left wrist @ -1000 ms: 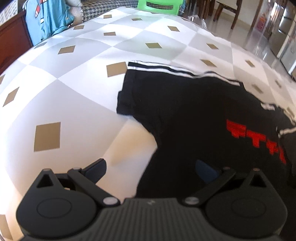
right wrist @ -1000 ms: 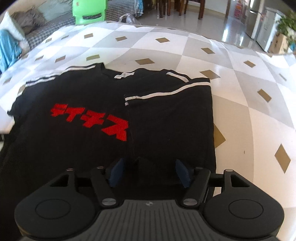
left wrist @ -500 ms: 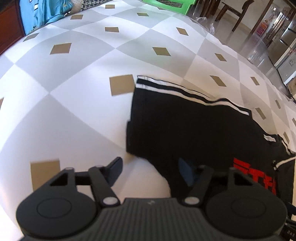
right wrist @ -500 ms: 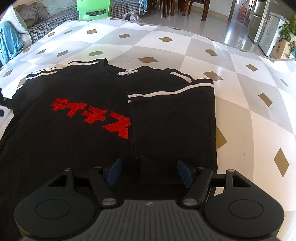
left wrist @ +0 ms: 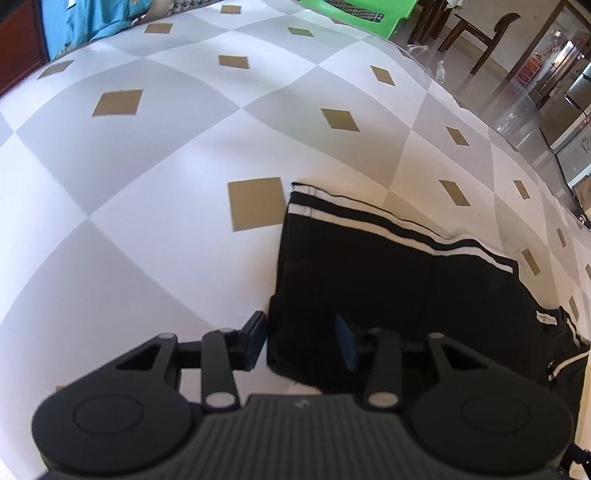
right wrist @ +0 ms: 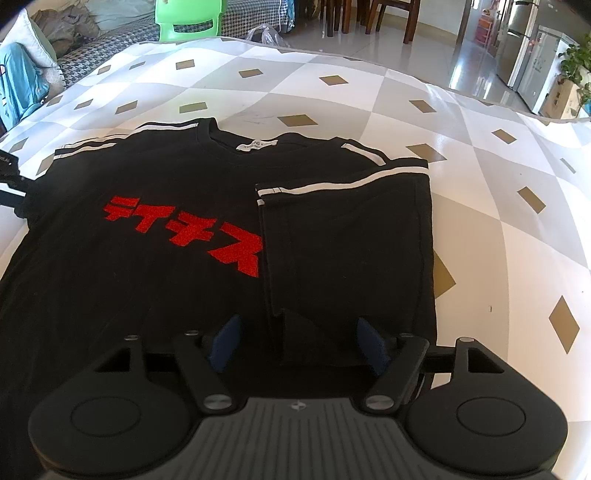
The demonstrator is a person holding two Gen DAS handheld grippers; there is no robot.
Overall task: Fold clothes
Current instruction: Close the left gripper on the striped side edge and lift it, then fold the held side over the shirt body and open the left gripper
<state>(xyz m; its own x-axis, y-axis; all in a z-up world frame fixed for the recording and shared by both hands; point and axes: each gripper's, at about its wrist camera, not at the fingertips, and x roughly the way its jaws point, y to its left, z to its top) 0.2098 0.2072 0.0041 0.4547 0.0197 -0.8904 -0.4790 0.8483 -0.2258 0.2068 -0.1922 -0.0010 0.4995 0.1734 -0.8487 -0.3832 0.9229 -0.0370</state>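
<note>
The left gripper pointed steeply down at the outer edge of a black T-shirt, its jaws closing and now fairly narrow. The lower edge of the shirt's sleeve lay between the 2 blue pads; the left pad stood just off the cloth over the bare cover, and the right pad sat over the black fabric, so a firm pinch could not be told. Ahead of this gripper the sleeve ran away to its white-striped hem, and to its left stretched the white and grey checked cover with tan diamonds.

The right gripper hung over the other side of the same T-shirt, its jaws opening and moderately wide. Between its pads lay the near corner of the folded-in panel, which was turned over onto the shirt's front; the pads did not press it. Ahead and left of this gripper sat the red lettering, partly covered by that panel. Further ahead were the neck label and the white shoulder stripes. Beyond the cover's far edge stood a green plastic chair.
</note>
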